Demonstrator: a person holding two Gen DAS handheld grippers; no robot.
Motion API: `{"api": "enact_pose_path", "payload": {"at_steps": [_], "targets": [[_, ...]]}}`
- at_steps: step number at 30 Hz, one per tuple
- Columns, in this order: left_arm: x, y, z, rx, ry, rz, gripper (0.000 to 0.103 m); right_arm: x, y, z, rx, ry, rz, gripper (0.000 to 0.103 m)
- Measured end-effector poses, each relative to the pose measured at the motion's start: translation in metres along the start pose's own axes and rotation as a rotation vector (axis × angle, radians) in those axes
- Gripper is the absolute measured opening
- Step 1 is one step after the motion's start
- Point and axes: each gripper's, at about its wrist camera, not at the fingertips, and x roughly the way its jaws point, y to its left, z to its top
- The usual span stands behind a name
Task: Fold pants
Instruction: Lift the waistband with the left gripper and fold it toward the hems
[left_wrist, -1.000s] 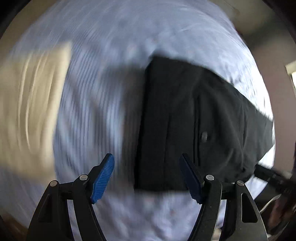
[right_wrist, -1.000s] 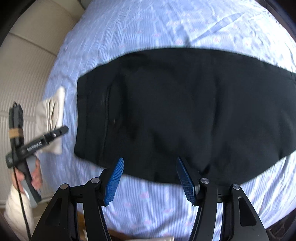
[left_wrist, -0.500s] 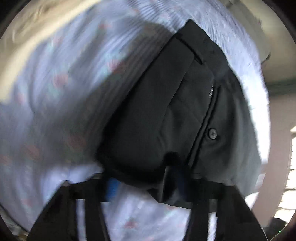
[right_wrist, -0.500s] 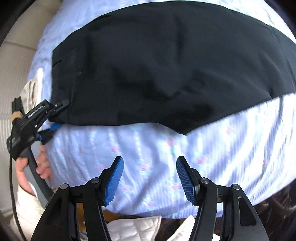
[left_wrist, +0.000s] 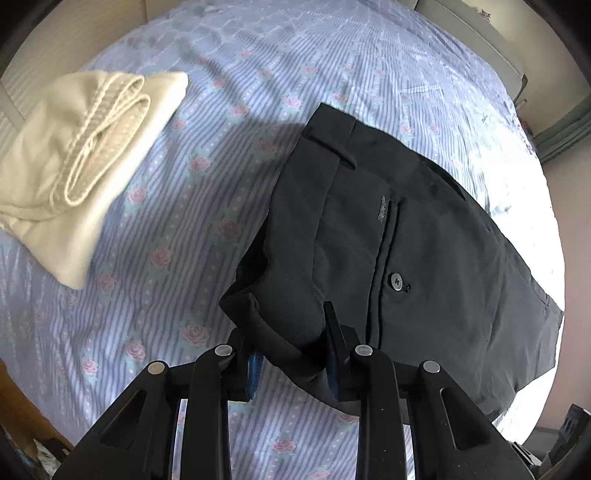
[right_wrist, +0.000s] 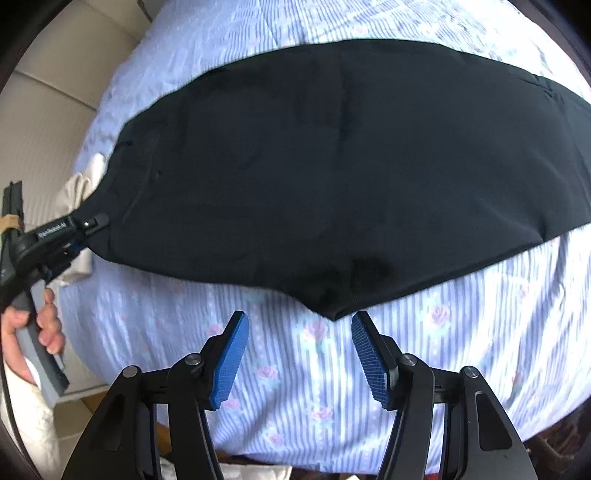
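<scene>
Black pants (left_wrist: 399, 236) lie on a bed with a blue striped floral sheet (left_wrist: 207, 192). My left gripper (left_wrist: 291, 350) is shut on the near corner of the waistband, which bunches up between the fingers. A back pocket button (left_wrist: 396, 279) shows close by. In the right wrist view the pants (right_wrist: 332, 166) spread wide across the bed. My right gripper (right_wrist: 299, 350) is open and empty, just short of the pointed crotch edge (right_wrist: 332, 314). The left gripper (right_wrist: 66, 236) shows there at the far left, clamped on the waistband.
A folded cream garment (left_wrist: 77, 155) lies on the bed to the left of the pants. A cream headboard or wall (right_wrist: 48, 122) is at the left. The bed's near edge (right_wrist: 332, 458) is close below the right gripper.
My left gripper moved in and shut on the waistband corner, lifting it slightly. My right gripper drew back from over the pants to just short of the crotch edge and stayed open.
</scene>
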Motion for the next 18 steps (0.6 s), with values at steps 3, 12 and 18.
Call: {"api": "enact_pose_path", "payload": {"at_steps": [3, 12, 18], "targets": [[0.002, -0.003, 0.004, 0.006, -0.004, 0.011, 0.028, 0.009, -0.005, 0.005, -0.001, 0.010, -0.017, 0.060], [0.002, -0.006, 0.000, 0.036, 0.009, 0.042, 0.029, 0.028, -0.025, 0.016, 0.056, 0.016, 0.013, 0.014], [0.010, -0.002, -0.004, 0.014, 0.030, 0.056, 0.029, 0.035, -0.024, 0.004, 0.092, 0.066, 0.012, 0.010]]}}
